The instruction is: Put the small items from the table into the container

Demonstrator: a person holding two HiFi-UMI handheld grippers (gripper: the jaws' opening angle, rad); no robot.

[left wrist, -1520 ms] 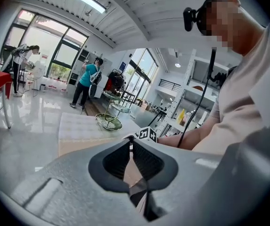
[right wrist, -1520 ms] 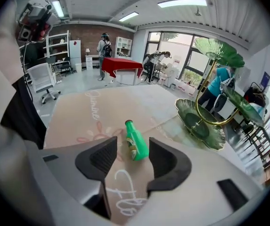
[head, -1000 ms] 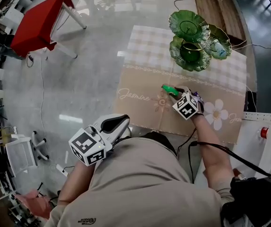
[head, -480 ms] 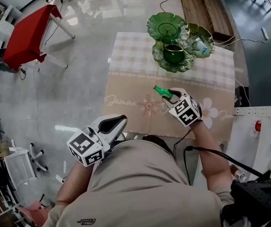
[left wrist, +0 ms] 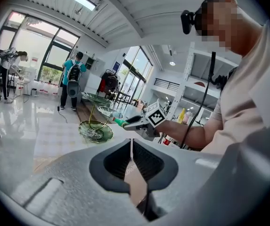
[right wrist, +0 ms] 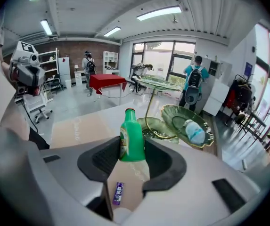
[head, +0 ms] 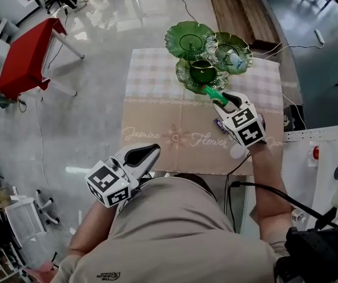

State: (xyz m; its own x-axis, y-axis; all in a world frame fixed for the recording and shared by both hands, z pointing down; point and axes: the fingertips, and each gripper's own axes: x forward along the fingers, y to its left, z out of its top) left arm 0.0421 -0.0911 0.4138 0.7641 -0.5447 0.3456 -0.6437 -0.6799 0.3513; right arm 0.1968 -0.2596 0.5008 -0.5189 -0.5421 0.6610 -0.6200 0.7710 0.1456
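Observation:
My right gripper (head: 223, 101) is shut on a small green bottle (head: 214, 91), held in the air just in front of the green tiered leaf-dish stand (head: 188, 39). In the right gripper view the bottle (right wrist: 132, 141) stands upright between the pads of that gripper (right wrist: 132, 150), with the lowest dish (right wrist: 155, 129) right behind it. A pale blue item (right wrist: 193, 131) lies in the right-hand dish (right wrist: 174, 118). A purple wrapped sweet (head: 219, 124) lies on the table cloth (head: 157, 117) below the gripper. My left gripper (head: 143, 154) hangs shut and empty at the table's near edge.
A red table (head: 28, 56) stands on the glossy floor at left. A white cabinet (head: 325, 170) with a red button (head: 316, 152) borders the table's right side. A wooden bench (head: 238, 7) lies beyond the dishes. People stand far off in the gripper views.
My right gripper has risen off the cloth with the green bottle and moved toward the green dishes. The left gripper has stayed near the table's front edge.

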